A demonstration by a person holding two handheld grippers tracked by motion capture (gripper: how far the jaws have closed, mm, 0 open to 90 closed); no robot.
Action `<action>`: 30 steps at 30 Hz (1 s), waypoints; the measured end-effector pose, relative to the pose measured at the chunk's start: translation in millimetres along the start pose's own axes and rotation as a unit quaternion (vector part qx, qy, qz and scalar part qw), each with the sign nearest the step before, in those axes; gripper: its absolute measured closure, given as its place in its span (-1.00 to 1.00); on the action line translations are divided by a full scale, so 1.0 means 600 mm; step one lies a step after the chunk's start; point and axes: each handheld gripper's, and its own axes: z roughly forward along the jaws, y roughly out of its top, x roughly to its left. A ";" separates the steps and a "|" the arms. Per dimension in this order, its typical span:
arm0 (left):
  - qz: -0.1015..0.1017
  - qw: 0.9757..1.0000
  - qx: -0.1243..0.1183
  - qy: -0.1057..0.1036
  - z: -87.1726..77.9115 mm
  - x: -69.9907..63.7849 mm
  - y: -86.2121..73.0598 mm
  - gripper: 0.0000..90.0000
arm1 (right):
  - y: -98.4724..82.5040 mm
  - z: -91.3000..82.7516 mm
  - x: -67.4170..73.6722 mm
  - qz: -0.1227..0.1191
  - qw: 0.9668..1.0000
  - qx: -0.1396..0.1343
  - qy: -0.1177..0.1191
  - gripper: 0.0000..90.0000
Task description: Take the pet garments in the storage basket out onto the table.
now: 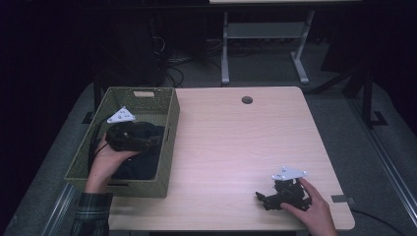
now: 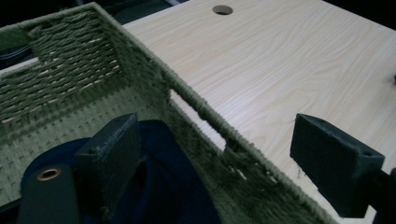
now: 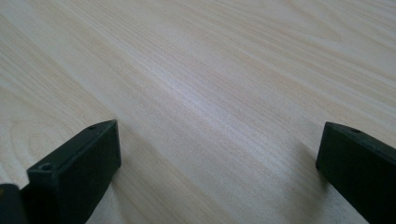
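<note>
A green woven basket [image 1: 169, 123] stands on the left part of the light wooden table [image 1: 236, 142]. Inside it lies a dark blue cloth [image 1: 142, 164]. A hand holds my left gripper [image 1: 156, 140] over the basket, pointing right. In the left gripper view it [image 2: 224, 154] is open, its jaws either side of the basket's near wall [image 2: 201, 116], one jaw over the cloth [image 2: 168, 186] and the other over the table. My right gripper [image 1: 260, 198] rests low at the table's front right. It [image 3: 219, 158] is open over bare wood with nothing between its fingers.
A round cable hole [image 1: 247, 100] sits near the table's far edge. Behind the table stands a grey desk frame [image 1: 265, 34], with cables on the dark floor. The basket's far wall has a handle cut-out [image 1: 143, 94].
</note>
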 end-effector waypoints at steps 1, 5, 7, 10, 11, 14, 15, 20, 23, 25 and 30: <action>-0.001 1.000 0.000 0.003 0.000 0.002 -0.001 -0.65 | 0.000 0.000 0.000 0.000 1.000 0.000 0.000 -1.00; -0.003 1.000 0.009 0.013 -0.005 0.011 -0.007 -0.65 | 0.000 0.000 0.000 0.000 1.000 0.000 0.000 -1.00; -0.007 1.000 0.012 0.018 -0.008 0.015 -0.010 -0.65 | 0.000 0.000 0.000 0.000 1.000 0.000 0.000 -1.00; -0.011 0.999 0.016 0.026 -0.009 0.023 -0.016 -0.65 | 0.000 0.000 0.000 0.000 1.000 0.000 0.000 -1.00; -0.011 0.999 0.020 0.029 -0.010 0.026 -0.018 -0.65 | 0.000 0.000 0.000 0.000 1.000 0.000 0.000 -1.00; -0.013 0.999 0.030 0.036 -0.008 0.033 -0.024 -0.65 | 0.000 0.000 0.000 0.000 1.000 0.000 0.000 -1.00; -0.013 0.999 0.034 0.039 -0.008 0.036 -0.026 -0.65 | 0.000 0.000 0.000 0.000 1.000 0.000 0.000 -1.00; -0.019 0.997 0.050 0.048 -0.004 0.048 -0.035 -0.65 | 0.000 0.000 0.000 0.000 1.000 0.000 0.000 -1.00; -0.019 0.997 0.061 0.053 0.000 0.054 -0.040 -0.65 | 0.000 0.000 0.000 0.000 1.000 0.000 0.000 -1.00; -0.019 0.996 0.068 0.057 0.003 0.058 -0.044 -0.65 | 0.000 0.000 0.000 0.000 1.000 0.000 0.000 -1.00; -0.021 0.994 0.086 0.064 0.013 0.067 -0.054 -0.65 | 0.000 0.000 0.000 0.000 1.000 0.000 0.000 -1.00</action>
